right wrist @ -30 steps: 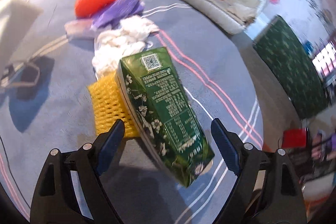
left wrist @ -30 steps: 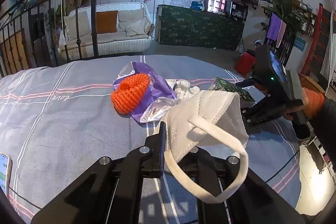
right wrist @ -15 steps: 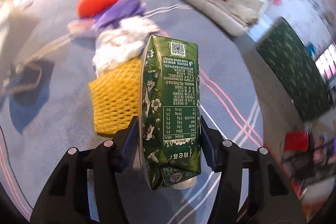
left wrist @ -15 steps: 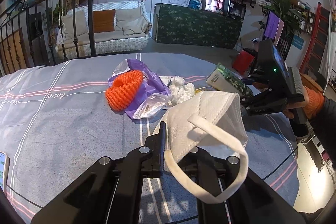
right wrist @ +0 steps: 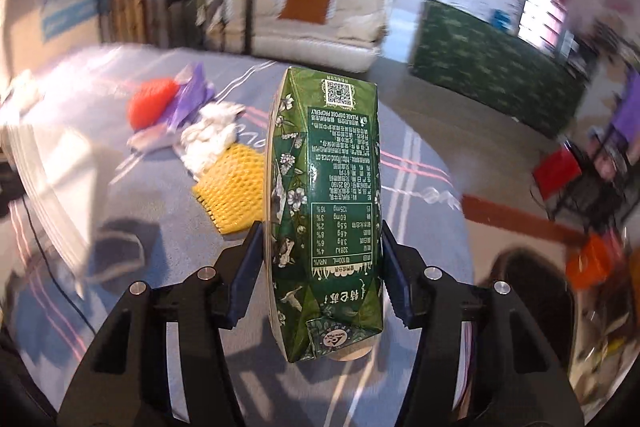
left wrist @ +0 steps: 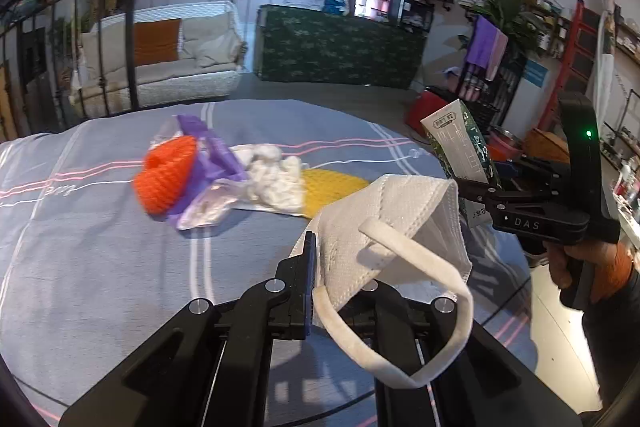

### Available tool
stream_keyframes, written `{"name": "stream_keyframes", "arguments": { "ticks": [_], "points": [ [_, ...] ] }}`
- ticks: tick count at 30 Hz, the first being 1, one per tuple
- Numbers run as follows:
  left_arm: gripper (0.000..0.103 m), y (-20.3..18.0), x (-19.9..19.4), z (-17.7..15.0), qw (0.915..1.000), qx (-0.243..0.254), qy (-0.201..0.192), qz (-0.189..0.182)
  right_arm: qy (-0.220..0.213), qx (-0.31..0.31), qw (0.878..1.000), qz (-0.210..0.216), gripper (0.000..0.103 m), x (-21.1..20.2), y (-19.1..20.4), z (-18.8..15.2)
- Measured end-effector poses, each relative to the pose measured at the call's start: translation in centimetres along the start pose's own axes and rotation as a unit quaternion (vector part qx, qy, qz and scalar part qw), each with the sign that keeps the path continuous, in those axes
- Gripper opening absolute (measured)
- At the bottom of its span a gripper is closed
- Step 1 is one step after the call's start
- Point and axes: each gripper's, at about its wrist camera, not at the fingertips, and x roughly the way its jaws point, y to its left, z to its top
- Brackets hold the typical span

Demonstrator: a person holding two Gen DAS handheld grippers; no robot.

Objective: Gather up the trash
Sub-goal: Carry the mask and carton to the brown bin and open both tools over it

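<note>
On the left of the grey striped bedspread [left wrist: 80, 247] sits a small heap of rubbish: an orange foam net [left wrist: 166, 179] leaning on a purple wrapper [left wrist: 208, 155], with a clear plastic bag [left wrist: 208, 205] at its near edge. Just right of these lies a crumpled white tissue [left wrist: 272, 177], and touching that, a flat yellow foam net [left wrist: 332, 187] spread on the cloth.

Nearer the camera, the left gripper [left wrist: 316, 291] has its jaws pressed together on the edge of a white face mask [left wrist: 384, 231]. The mask hangs above the bedspread, its ear loop [left wrist: 400, 343] drooping in a wide curve over the gripper's black frame.

Farther right, a person's hand [left wrist: 580, 267] holds the right gripper [right wrist: 324, 279], seen side-on in the left wrist view at the edge of the bed. Its blue pads [right wrist: 246, 275] press both sides of a green drink carton [right wrist: 328, 211], which is clear of the bedspread and stands roughly upright between the fingers, its printed label upside down. The right wrist view is blurred, with the yellow net and the rest of the heap behind the carton to the left. Beyond the bed, on the floor, stands a red bin [right wrist: 556, 169].
</note>
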Motion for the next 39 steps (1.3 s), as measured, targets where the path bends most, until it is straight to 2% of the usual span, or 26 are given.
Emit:
{"name": "stream_keyframes", "arguments": {
  "ticks": [5, 10, 14, 16, 24, 29, 31, 32, 33, 39],
  "points": [
    [0.007, -3.4, 1.1, 0.2, 0.9989, 0.026, 0.003, -0.038, -0.025, 0.087, 0.995, -0.040, 0.055, -2.5, -3.1, -2.5],
    [0.007, -7.3, 2.1, 0.7, 0.9947, 0.057, 0.002, -0.085, -0.034, 0.133, 0.985, -0.108, 0.055, -5.3, -6.2, -5.5],
    [0.007, -10.4, 3.3, 1.1, 0.9896, 0.082, 0.003, -0.118, -0.017, 0.164, 0.972, -0.168, 0.055, -5.9, -9.7, -7.5],
    [0.007, -12.1, 3.9, 1.4, 0.9860, 0.091, 0.005, -0.140, -0.005, 0.192, 0.961, -0.198, 0.056, -5.6, -12.1, -8.3],
    [0.007, -16.5, 6.5, 1.9, 0.9774, 0.115, 0.022, -0.176, 0.056, 0.248, 0.940, -0.227, 0.056, 0.2, -19.9, -9.9],
    [0.007, -18.1, 7.8, 1.8, 0.9745, 0.128, 0.034, -0.181, 0.105, 0.259, 0.931, -0.233, 0.056, 4.3, -22.2, -11.1],
    [0.007, -18.5, 8.4, 1.8, 0.9734, 0.132, 0.040, -0.183, 0.110, 0.265, 0.928, -0.236, 0.058, 5.0, -22.8, -11.4],
    [0.007, -18.6, 8.5, 1.8, 0.9731, 0.133, 0.041, -0.183, 0.115, 0.269, 0.926, -0.238, 0.064, 5.3, -23.1, -11.7],
    [0.007, -18.8, 8.7, 1.8, 0.9727, 0.134, 0.043, -0.184, 0.115, 0.272, 0.925, -0.240, 0.065, 5.4, -23.1, -11.8],
    [0.007, -20.2, 9.5, 1.9, 0.9703, 0.153, 0.043, -0.182, 0.090, 0.282, 0.924, -0.241, 0.065, 3.6, -22.3, -12.9]
  ]
}}
